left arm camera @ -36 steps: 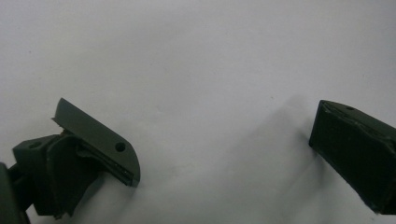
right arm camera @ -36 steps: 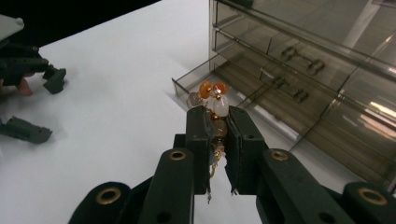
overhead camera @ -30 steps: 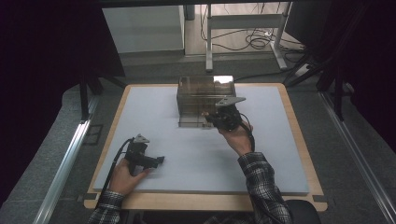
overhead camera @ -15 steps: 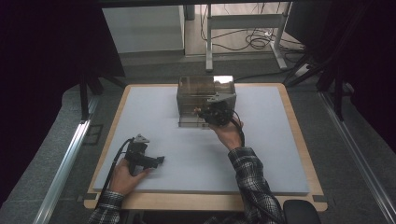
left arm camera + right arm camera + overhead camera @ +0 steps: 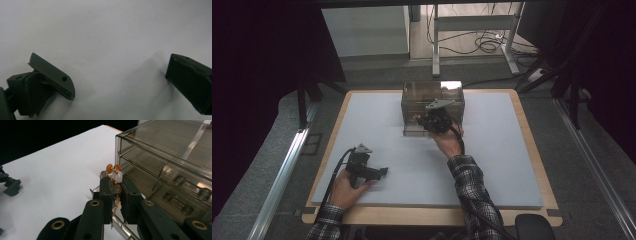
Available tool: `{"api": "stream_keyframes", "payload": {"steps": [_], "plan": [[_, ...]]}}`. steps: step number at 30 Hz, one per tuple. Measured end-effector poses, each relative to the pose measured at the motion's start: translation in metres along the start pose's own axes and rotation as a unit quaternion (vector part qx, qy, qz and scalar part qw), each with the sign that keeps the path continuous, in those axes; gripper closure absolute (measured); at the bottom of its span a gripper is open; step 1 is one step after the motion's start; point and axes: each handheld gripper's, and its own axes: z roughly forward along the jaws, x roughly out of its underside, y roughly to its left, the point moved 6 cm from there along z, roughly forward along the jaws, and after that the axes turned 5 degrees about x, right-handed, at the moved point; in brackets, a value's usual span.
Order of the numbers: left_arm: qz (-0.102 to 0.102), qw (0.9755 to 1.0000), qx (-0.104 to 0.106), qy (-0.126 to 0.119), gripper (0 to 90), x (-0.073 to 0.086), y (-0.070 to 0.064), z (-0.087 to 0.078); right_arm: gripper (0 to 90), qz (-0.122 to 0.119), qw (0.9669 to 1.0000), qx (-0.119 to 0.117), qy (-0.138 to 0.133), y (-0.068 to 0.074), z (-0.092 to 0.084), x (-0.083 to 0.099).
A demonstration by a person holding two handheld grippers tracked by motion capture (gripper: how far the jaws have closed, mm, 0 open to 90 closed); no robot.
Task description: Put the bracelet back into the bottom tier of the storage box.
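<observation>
Beside the smoky drawer box, right tool clamped on a beaded bracelet; left tool wide open, nothing between.

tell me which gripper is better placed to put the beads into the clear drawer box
Right: the right gripper already holds the bead string beside the drawer box. The left gripper rests open on the mat, far off.

From my high view the beaded bracelet is too small to make out; in the right gripper view its lower strand is hidden between the right gripper pads; the smoked drawer box beside them is cut off at right.
</observation>
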Motion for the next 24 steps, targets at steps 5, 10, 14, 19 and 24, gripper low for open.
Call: {"api": "stream_keyframes", "payload": {"steps": [5,10,14,19,24], "plan": [[0.0,1.0,0.0,0.0,0.0,0.0,0.0,0.0,78.7,0.007,1.0,0.003,0.002,0.0,0.014,0.004],[0.0,1.0,0.0,0.0,0.0,0.0,0.0,0.0,78.8,0.013,0.9999,0.006,0.007,-0.001,0.022,0.006],[0.0,1.0,0.0,0.0,0.0,0.0,0.0,0.0,78.7,0.016,0.9997,0.011,0.011,-0.002,0.029,0.01],[0.0,1.0,0.0,0.001,0.0,0.0,0.0,0.0,78.6,0.016,0.9995,0.019,0.021,-0.003,0.04,0.016],[0.0,1.0,0.0,0.001,0.0,0.0,0.0,0.0,78.2,0.013,0.999,0.024,0.035,-0.002,0.051,0.022]]}}
